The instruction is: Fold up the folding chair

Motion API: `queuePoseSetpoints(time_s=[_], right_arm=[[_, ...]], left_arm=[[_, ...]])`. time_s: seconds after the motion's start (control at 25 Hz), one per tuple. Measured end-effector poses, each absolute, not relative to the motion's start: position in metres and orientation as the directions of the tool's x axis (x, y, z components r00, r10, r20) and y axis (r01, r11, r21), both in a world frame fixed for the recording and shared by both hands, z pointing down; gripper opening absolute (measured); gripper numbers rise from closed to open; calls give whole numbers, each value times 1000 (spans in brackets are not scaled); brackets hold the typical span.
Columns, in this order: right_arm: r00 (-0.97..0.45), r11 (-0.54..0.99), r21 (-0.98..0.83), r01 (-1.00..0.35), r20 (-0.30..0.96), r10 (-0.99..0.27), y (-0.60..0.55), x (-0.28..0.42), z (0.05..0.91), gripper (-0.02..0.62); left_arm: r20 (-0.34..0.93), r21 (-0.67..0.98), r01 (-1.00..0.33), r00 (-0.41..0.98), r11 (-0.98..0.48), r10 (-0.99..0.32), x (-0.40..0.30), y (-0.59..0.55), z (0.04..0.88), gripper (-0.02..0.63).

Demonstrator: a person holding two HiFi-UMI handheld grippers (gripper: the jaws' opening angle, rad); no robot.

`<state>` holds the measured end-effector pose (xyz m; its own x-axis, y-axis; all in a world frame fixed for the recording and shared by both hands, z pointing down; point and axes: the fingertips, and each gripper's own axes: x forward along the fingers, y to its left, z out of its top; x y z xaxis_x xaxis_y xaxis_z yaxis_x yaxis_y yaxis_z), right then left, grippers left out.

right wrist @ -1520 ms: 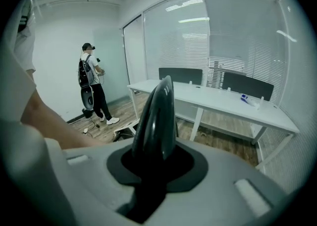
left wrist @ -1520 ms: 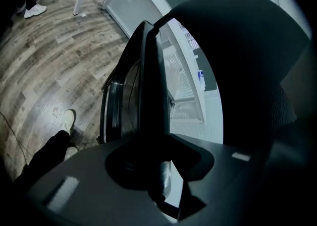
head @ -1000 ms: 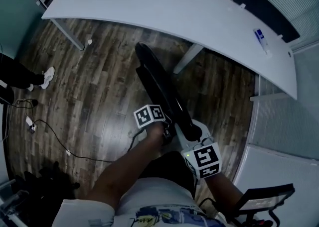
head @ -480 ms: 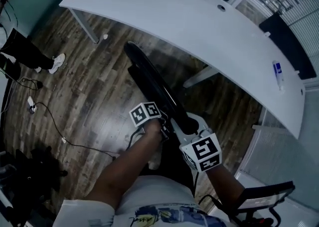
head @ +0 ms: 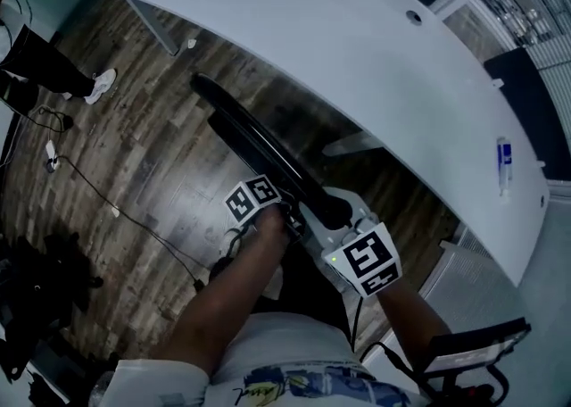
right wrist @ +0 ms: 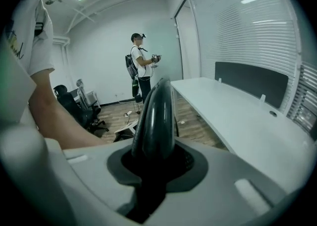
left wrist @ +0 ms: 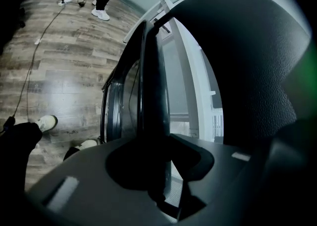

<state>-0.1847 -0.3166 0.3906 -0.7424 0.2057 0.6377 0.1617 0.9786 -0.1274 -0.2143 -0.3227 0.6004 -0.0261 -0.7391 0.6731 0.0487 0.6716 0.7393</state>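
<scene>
The black folding chair [head: 268, 151] is folded flat and runs as a long dark slab from upper left down to my hands in the head view. My left gripper [head: 294, 223] is shut on the chair's near end from the left. My right gripper [head: 343, 222] is shut on it from the right. In the left gripper view the chair's thin black edge [left wrist: 148, 96] runs up out of the left gripper [left wrist: 158, 180]. The right gripper view has the chair's rounded black rim [right wrist: 154, 116] rising from the right gripper [right wrist: 148, 180].
A long curved white desk [head: 357, 48] stands just beyond the chair, with its leg [head: 352, 142] close by and a small blue-white object [head: 505, 164] on top. A cable [head: 116, 209] lies on the wood floor. Another person [right wrist: 141, 66] stands across the room near office chairs [right wrist: 74, 106].
Both grippers and the chair have swung together across the floor, with the chair's far end now further left in the head view. Both grips are unchanged.
</scene>
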Motion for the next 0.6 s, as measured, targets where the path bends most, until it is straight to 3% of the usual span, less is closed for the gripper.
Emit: queuePoseSetpoints(time_s=[0.6], right_arm=[[-711, 932, -178, 316, 606, 357, -450, -154, 413, 74]], left_arm=[[703, 710, 169, -108, 684, -703, -193, -434, 621, 129]])
